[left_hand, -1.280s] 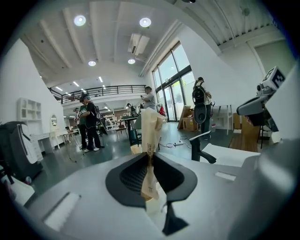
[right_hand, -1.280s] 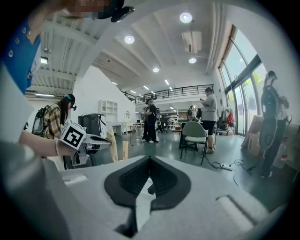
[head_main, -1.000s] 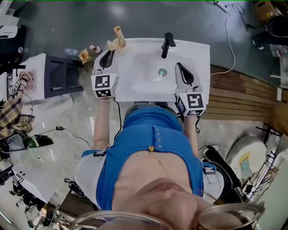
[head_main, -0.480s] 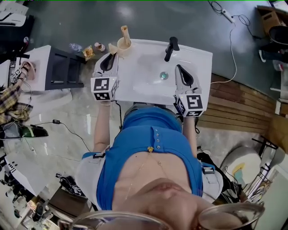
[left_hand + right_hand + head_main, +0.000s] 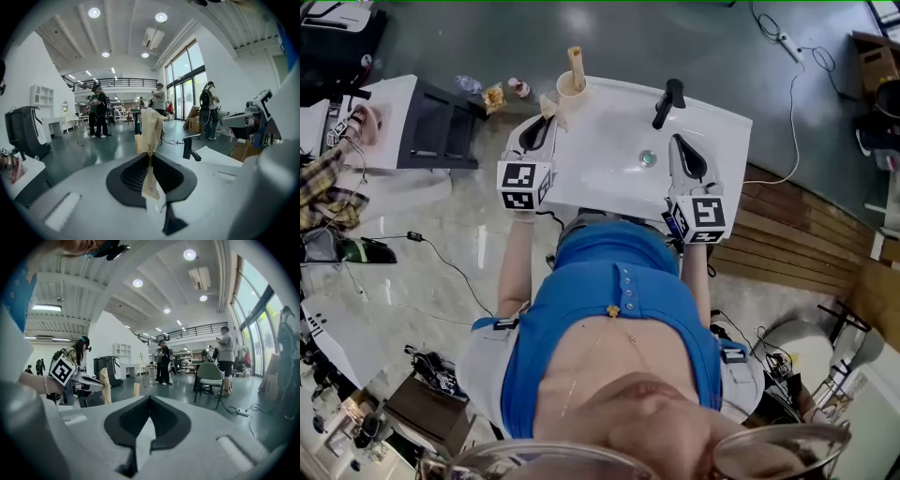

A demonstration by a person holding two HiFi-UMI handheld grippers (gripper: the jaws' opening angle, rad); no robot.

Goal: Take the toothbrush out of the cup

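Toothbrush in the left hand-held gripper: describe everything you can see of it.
The toothbrush looks sealed in a tan paper sleeve with faint dark print; no bristles or handle show. It stands roughly upright, crumpled top widening above the jaws, lower end hanging below them. The left hand-held gripper is shut on its middle, and nothing else visibly touches it. In the head view it sits just outside the cup, on the cup's left, over the back corner of the white sink.
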